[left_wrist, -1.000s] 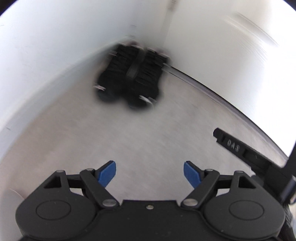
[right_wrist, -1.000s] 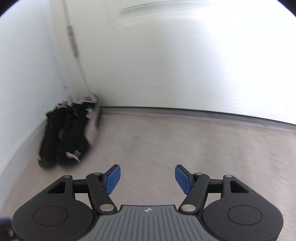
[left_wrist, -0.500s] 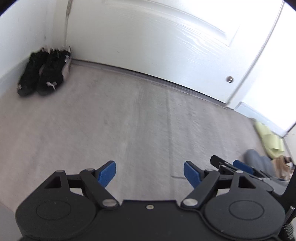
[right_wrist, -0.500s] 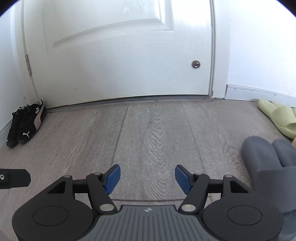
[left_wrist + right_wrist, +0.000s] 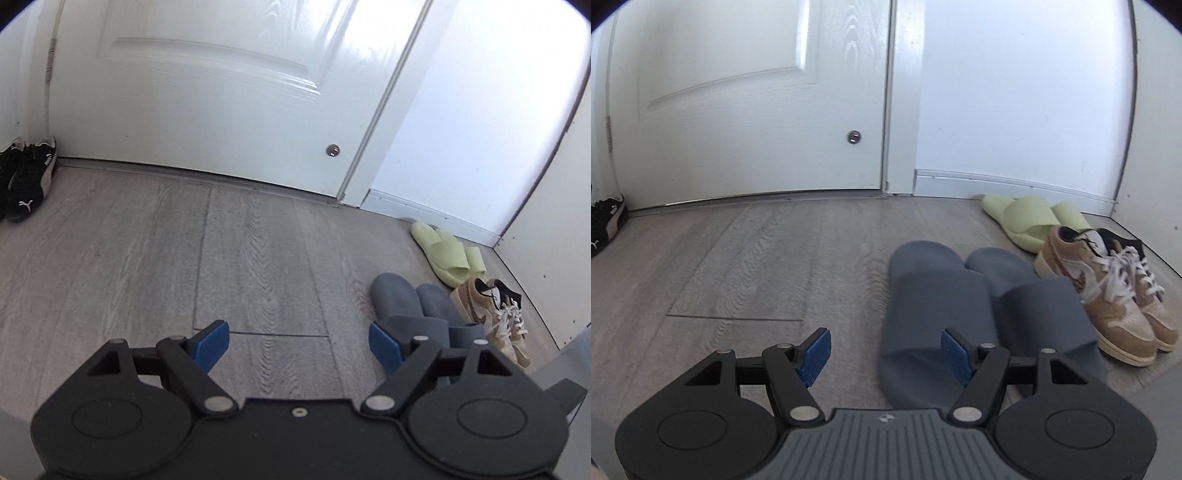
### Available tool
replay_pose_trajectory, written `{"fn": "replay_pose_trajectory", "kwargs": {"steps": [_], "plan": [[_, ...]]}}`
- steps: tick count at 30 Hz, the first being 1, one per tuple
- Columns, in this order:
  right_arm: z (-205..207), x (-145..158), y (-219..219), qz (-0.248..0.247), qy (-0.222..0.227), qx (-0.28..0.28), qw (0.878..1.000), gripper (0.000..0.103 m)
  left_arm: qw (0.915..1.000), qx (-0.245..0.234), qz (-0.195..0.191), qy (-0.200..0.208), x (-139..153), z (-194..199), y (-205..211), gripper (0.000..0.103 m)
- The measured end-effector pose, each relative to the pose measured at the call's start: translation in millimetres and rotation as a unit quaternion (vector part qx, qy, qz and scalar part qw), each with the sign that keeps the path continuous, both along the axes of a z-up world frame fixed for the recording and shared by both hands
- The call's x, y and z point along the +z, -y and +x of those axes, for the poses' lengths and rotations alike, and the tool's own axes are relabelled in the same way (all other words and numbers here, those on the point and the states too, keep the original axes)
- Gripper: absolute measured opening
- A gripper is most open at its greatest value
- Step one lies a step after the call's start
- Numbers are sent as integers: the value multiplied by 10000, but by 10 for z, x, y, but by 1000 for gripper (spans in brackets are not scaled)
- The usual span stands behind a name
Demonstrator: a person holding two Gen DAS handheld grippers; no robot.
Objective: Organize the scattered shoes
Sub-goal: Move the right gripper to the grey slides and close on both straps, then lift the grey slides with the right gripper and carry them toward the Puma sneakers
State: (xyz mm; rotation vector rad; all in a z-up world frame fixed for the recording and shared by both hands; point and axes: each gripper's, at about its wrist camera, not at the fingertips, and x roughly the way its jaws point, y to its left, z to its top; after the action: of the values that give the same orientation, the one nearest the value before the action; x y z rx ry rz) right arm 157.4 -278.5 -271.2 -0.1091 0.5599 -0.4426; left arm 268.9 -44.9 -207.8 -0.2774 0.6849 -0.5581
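Note:
A pair of grey-blue slides [image 5: 960, 295] [image 5: 406, 302] lies on the wood floor, just ahead and right of my right gripper [image 5: 886, 354], which is open and empty above the floor. Tan sneakers [image 5: 1108, 291] [image 5: 491, 314] with white laces sit to the right of the slides. Pale green slides [image 5: 1030, 218] [image 5: 447, 254] lie behind them near the baseboard. A pair of black sneakers [image 5: 26, 181] [image 5: 605, 225] stands side by side in the far left corner by the door. My left gripper [image 5: 299, 347] is open and empty, with the grey-blue slides to its right.
A white door [image 5: 207, 92] [image 5: 750, 103] with a round metal stop closes the far side. White walls stand at the right [image 5: 1015, 92]. A grey surface edge [image 5: 576, 354] shows at the lower right.
Both grippers swung right, away from the black sneakers in the corner. The grey-blue slides, tan sneakers and green slides came into view and are now close ahead.

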Motion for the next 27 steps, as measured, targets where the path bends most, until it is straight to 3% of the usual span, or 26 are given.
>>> {"fn": "replay_pose_trajectory", "kwargs": {"steps": [4, 7, 14, 19, 27], "plan": [[-97, -79, 398, -107, 2, -342, 9994, 68, 9996, -258, 46, -130, -94, -78, 309, 84], [-81, -151, 611, -212, -105, -510, 9984, 68, 9986, -397, 312, -139, -160, -134, 457, 84], [30, -260, 949, -1, -219, -449, 9988, 68, 9982, -222, 115, -541, -310, -18, 348, 84], [89, -281, 1112, 215, -44, -516, 9984, 73, 9967, -78, -69, -803, -387, 50, 262, 84], [208, -335, 1155, 229, 103, -387, 9989, 79, 9972, -260, 82, -697, -374, 36, 363, 84]]}}
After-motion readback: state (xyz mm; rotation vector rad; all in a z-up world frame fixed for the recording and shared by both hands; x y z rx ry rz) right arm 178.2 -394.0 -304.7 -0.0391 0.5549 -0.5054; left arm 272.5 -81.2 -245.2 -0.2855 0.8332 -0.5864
